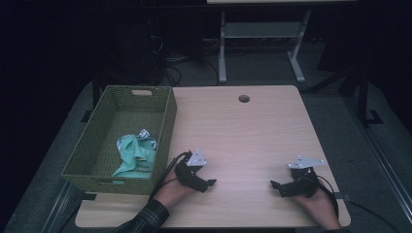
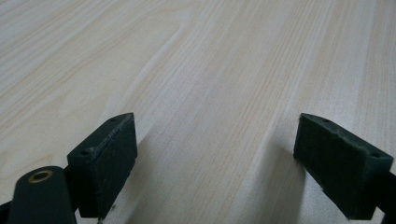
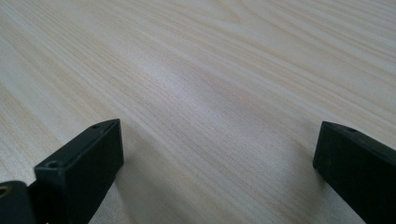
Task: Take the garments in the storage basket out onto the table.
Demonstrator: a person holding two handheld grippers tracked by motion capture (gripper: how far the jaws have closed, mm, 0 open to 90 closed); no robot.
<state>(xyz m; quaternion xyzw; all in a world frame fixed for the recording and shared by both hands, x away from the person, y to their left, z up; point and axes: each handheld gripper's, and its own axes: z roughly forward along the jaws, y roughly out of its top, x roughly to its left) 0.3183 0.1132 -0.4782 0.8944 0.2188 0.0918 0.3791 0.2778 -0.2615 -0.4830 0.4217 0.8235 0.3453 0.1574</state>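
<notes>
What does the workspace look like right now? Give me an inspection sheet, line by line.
Surface: pale wood table, one round hole near its far edge.
Job's things: green woven basket at table's left; mint cloth crumpled inside it.
Clutter: nothing seen.
Grippers: left hand-held gripper and right hand-held gripper both open, empty, resting low on the table, pointing at each other.
Cables: black cable trails from left gripper.
Surroundings: dark room, grey desk frame beyond.

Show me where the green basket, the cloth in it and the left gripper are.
green basket (image 1: pixel 166 114): high view, right wall's rim.
cloth (image 1: pixel 136 154): high view, middle of the teal bundle.
left gripper (image 1: pixel 210 184): high view, between its jaw tips.
</notes>
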